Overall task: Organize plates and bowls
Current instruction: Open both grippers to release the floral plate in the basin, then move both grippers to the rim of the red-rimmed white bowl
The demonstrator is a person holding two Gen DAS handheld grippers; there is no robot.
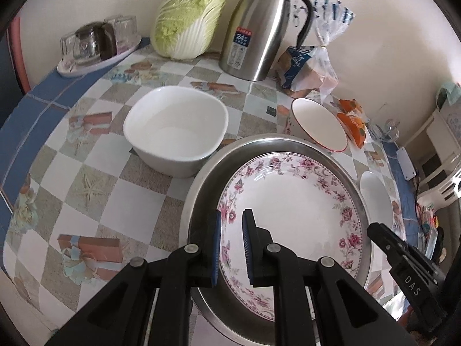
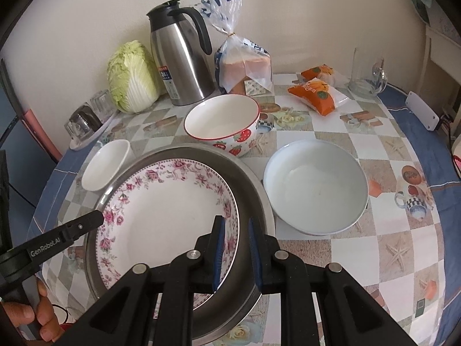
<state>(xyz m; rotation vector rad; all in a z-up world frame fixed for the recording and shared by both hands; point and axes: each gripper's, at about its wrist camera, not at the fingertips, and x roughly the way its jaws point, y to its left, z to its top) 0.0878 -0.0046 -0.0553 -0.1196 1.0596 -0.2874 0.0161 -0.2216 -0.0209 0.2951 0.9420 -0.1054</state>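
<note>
A floral-rimmed plate lies inside a round steel basin. My left gripper straddles the plate's left rim, jaws slightly apart, one pad outside and one inside. My right gripper straddles the plate's right rim the same way. Whether either pinches the rim is unclear. A square white bowl sits left of the basin. A strawberry bowl stands behind it. A pale round bowl sits to its right.
Along the wall stand a cabbage, a steel thermos jug, bagged bread, orange snack packs, a glass mug and a tray of glasses. The tablecloth is checkered.
</note>
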